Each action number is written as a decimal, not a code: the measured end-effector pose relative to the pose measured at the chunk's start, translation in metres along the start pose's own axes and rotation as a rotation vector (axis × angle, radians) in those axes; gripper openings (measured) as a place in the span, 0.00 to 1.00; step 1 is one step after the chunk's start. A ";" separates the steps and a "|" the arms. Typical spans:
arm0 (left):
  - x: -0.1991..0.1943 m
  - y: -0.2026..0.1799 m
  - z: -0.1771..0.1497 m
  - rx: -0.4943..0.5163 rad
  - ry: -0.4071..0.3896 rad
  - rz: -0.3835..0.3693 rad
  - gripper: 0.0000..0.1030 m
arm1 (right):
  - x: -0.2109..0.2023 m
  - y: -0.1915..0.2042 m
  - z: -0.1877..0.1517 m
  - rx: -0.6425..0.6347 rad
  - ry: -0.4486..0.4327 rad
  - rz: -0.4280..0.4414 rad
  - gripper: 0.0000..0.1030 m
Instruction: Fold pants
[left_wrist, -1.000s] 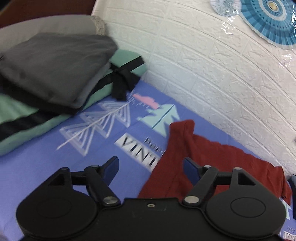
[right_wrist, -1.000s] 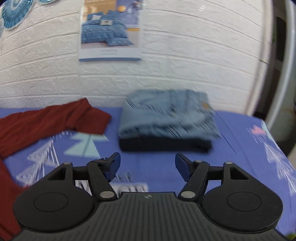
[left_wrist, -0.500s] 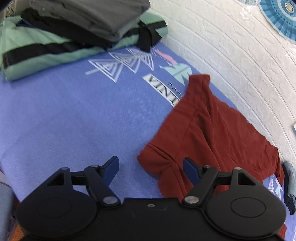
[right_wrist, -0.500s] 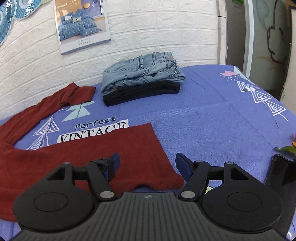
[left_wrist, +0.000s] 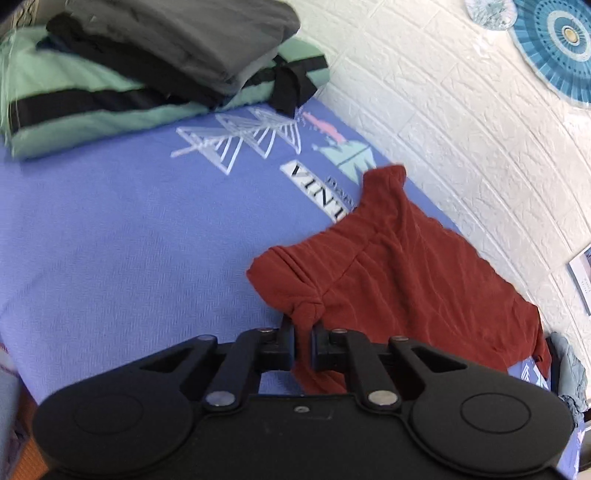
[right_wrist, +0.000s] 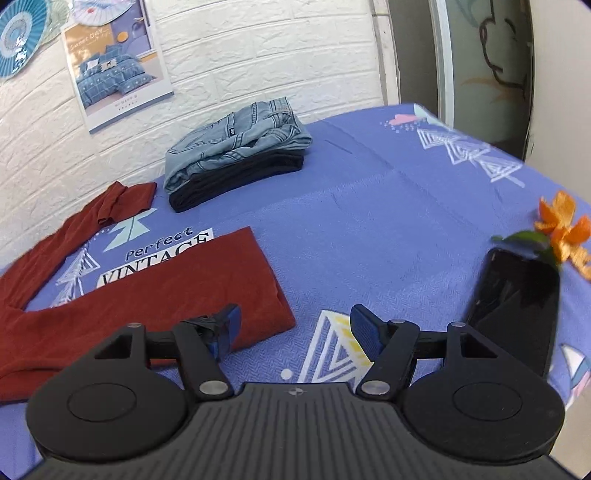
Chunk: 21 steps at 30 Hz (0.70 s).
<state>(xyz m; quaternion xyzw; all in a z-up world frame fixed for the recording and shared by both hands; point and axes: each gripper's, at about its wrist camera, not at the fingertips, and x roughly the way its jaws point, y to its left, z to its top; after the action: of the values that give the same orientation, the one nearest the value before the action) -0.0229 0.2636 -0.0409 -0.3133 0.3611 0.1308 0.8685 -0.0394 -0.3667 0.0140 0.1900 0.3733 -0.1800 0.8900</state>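
Dark red pants (left_wrist: 399, 273) lie spread on the blue printed bedsheet (left_wrist: 122, 240). In the left wrist view my left gripper (left_wrist: 303, 341) is shut on a bunched near corner of the pants at the waist end. In the right wrist view the same red pants (right_wrist: 159, 291) lie with their two legs apart, the near leg's hem reaching toward the middle. My right gripper (right_wrist: 295, 328) is open just above the sheet. Its left finger sits over the corner of the near leg's hem; its right finger is over bare sheet. Nothing is pinched between them.
A stack of folded grey, black and green clothes (left_wrist: 147, 62) lies at the far left. Folded jeans on a dark garment (right_wrist: 236, 151) sit by the white brick wall (left_wrist: 461, 110). A black phone (right_wrist: 513, 306) and an orange flower (right_wrist: 565, 229) lie to the right.
My left gripper closed onto the waist corner of the red pants, bunching the cloth. My right gripper swung over the bed until it stood above the near leg's hem, still open.
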 end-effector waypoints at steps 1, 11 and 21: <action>0.001 -0.002 -0.003 0.013 0.006 0.004 0.00 | 0.003 0.000 0.000 0.020 0.009 0.023 0.99; 0.012 -0.005 -0.012 -0.025 0.018 -0.018 0.41 | 0.023 0.008 -0.001 0.078 0.039 0.087 0.51; -0.025 -0.017 0.011 -0.027 -0.074 -0.078 0.00 | -0.042 0.011 0.061 -0.029 -0.205 0.080 0.04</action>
<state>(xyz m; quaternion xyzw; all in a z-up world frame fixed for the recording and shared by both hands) -0.0264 0.2578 -0.0095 -0.3337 0.3145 0.1134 0.8814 -0.0252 -0.3786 0.0871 0.1726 0.2751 -0.1574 0.9326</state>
